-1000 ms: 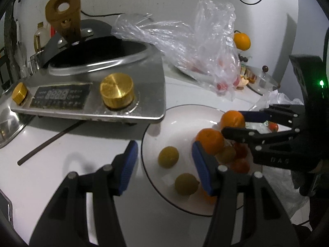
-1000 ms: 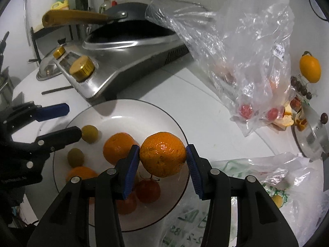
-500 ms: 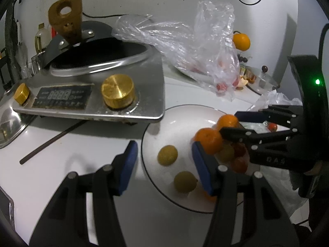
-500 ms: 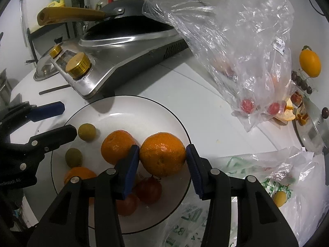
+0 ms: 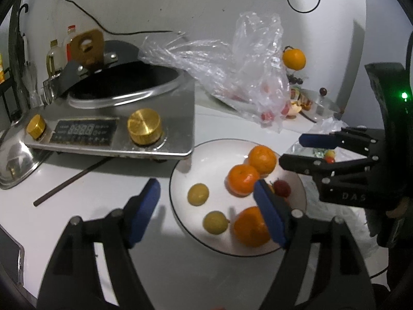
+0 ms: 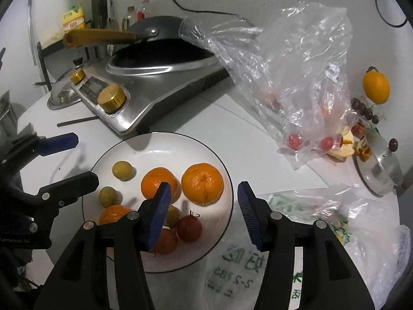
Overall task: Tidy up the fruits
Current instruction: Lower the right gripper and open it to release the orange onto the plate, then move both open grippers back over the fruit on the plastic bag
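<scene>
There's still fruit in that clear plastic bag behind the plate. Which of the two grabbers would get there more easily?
Probably the right gripper. Its jaws are open and empty, and the clear plastic bag lies ahead on its side, while the left gripper hangs over the plate's far side.

Premises: a home kitchen, in everyday use. A steel induction cooker [image 5: 124, 126] with brass knobs and a digital panel stands on a white counter [image 5: 77, 206], a dark wok [image 6: 160, 44] with a wooden handle seated in it. Bottles of oil and condiments [image 6: 73, 20] line the wall behind, a power cord [image 5: 85, 13] trailing above them. A pot lid [image 6: 379, 173] lies on the counter near fruit peelings [image 6: 346, 147]. Thin grocery bags [image 6: 289, 77] and a white plate [image 6: 216, 232] holding fruit occupy the worktop. Lighting is dim and domestic.
</scene>
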{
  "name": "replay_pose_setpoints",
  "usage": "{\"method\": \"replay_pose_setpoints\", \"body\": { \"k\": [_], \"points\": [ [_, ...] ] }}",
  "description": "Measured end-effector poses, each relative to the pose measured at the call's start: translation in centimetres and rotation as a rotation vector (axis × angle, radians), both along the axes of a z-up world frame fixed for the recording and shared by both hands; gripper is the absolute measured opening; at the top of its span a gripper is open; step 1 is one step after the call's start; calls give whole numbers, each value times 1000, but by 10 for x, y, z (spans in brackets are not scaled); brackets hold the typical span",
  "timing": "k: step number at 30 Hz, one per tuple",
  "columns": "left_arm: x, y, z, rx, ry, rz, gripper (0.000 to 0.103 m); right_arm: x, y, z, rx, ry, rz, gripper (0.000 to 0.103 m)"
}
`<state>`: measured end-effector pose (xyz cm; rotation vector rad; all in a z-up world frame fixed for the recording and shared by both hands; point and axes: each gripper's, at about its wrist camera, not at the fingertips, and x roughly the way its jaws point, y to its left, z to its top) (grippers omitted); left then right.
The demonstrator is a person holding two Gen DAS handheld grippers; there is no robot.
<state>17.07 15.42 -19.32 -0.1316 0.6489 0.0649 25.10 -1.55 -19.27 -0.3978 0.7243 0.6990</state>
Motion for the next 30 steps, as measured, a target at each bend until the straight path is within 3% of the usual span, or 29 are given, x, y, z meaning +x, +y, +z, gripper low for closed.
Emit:
{"method": "replay_pose_setpoints", "body": {
  "k": [30],
  "points": [
    [-31, -63, 33, 40, -54, -57, 76, -53, -66, 44, 70, -81, -43, 57]
  ]
}}
